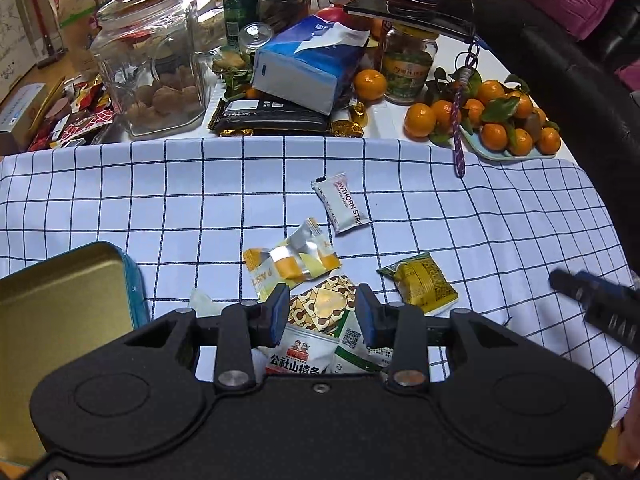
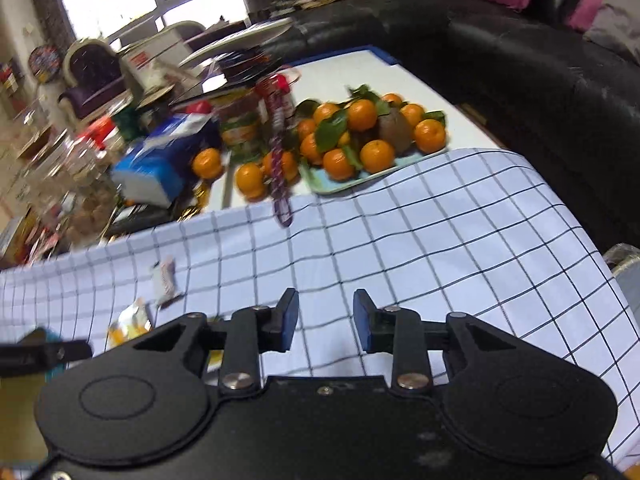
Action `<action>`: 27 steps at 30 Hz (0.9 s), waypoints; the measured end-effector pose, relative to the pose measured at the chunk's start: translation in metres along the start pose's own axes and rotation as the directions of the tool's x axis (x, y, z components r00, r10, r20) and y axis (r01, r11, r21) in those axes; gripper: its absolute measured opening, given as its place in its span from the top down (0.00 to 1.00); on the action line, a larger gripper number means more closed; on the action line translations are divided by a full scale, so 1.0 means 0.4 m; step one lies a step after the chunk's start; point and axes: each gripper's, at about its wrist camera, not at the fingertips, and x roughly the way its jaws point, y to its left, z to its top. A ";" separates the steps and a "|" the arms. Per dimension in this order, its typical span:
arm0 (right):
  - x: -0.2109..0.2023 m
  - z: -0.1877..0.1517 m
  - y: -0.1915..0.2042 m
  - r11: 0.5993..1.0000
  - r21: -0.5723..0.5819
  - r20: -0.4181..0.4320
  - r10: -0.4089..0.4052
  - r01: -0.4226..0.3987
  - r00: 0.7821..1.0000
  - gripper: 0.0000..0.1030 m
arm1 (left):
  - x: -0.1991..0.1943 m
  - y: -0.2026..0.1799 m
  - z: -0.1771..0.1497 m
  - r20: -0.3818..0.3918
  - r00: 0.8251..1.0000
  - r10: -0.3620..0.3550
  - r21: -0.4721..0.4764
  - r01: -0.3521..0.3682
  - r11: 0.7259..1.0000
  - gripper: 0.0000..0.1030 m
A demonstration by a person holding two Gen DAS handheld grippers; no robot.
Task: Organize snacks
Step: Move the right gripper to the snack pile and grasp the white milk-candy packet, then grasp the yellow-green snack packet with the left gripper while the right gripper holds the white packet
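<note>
Left wrist view: my left gripper (image 1: 322, 312) is spread, nothing pinched, over a heap of snack packets (image 1: 320, 332) near the table's front edge. I see a gold heart-print packet (image 1: 326, 306), yellow pastry wrapper (image 1: 288, 260), green-yellow sachet (image 1: 420, 282) and white hawthorn strip (image 1: 343, 204). Open gold tin (image 1: 60, 304) at front-left. My right gripper (image 2: 326, 320) is spread, empty, over checked cloth (image 2: 440, 240). Tangerine tray (image 2: 360, 176) behind, black sofa (image 2: 520, 60) beyond.

We see only part of the gold tin (image 1: 60, 300); the picture's edge cuts it off. The left gripper (image 1: 322, 312) hides the snack packets (image 1: 304, 356) under it. The jars (image 2: 80, 160) look blurry.
</note>
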 end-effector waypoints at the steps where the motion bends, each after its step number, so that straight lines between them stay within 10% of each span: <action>1: -0.002 -0.019 0.013 0.999 -0.038 -0.011 0.014 -0.014 1.000 0.62 | 0.003 -0.001 0.000 -0.003 1.000 -0.001 -0.002 0.001 1.000 0.55; 18: 0.039 -0.111 0.097 0.964 -0.254 -0.085 0.057 -0.077 0.995 0.62 | 0.079 -0.058 0.053 -0.090 0.991 -0.101 -0.081 0.094 0.992 0.55; 27: 0.009 -0.124 0.089 0.952 -0.307 0.041 0.001 0.012 0.999 0.62 | 0.101 -0.070 0.060 -0.119 0.988 -0.102 -0.117 0.088 0.989 0.56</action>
